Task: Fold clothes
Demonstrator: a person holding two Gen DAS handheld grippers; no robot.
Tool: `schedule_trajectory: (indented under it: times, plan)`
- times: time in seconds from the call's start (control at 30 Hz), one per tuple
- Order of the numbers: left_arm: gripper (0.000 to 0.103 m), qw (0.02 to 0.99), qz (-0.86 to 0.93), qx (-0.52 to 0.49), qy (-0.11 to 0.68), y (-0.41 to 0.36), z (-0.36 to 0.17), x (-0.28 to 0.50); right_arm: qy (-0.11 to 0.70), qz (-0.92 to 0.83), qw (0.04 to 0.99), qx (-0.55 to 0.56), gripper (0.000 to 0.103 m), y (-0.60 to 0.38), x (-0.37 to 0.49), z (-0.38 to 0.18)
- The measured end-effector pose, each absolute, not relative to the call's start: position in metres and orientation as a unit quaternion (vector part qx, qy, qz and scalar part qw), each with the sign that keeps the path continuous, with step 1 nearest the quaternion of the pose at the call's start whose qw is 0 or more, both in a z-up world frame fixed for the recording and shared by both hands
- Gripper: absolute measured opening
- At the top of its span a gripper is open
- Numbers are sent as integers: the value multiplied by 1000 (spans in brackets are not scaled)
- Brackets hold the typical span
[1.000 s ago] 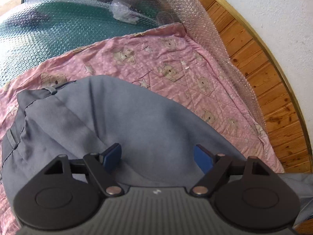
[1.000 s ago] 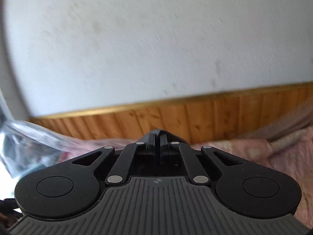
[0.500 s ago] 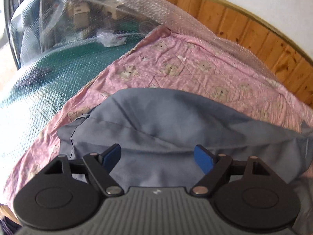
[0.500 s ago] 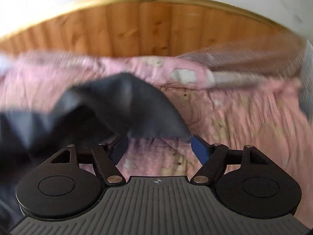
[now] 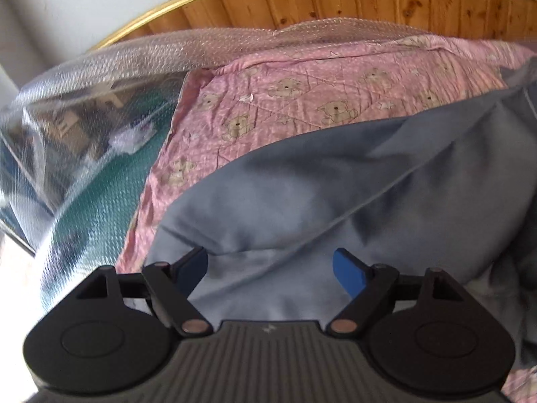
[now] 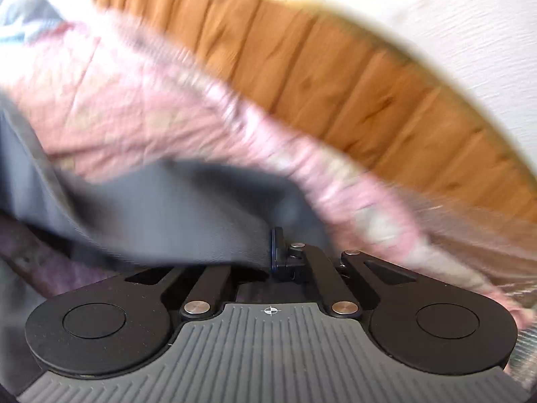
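Garment (image 5: 302, 201): grey cloth, bunched and creased on the pink bear quilt (image 5: 302, 77), not flat. We have our right gripper (image 6: 273, 252) clamped on a fold of the cloth near its edge, and that view is motion-blurred. Our left gripper (image 5: 270, 267) hangs over the cloth with fingers spread, holding nothing. Judgement: we're mid-fold or mid-spread, can't tell which. To do it well we keep the right pinch firm, pull taut and low across the quilt, and use the left to pin or catch the opposite edge. Watch the bubble wrap (image 5: 167, 50) at the far side.
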State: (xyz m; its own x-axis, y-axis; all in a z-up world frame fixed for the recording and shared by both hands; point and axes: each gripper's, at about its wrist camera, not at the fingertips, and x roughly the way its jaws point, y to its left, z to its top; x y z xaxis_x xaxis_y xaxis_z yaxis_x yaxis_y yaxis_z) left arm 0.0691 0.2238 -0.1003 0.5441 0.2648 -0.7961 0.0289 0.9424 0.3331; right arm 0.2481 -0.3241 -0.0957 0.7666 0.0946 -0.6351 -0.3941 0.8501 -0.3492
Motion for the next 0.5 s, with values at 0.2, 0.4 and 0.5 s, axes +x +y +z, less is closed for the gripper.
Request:
schedule_trajectory:
  times: [0.2,0.4,0.5]
  plan:
    - [83,865,2,184,468,264,-113,62,345,74,898,-261,0,-332,209,-57]
    - [84,885,56,53,460,362,-111,27,410,5,867,-282,0,-331,187,-49]
    - [84,880,86,-22,467,415,-126,19,433,-41,870,-232,0,-334,179,-56]
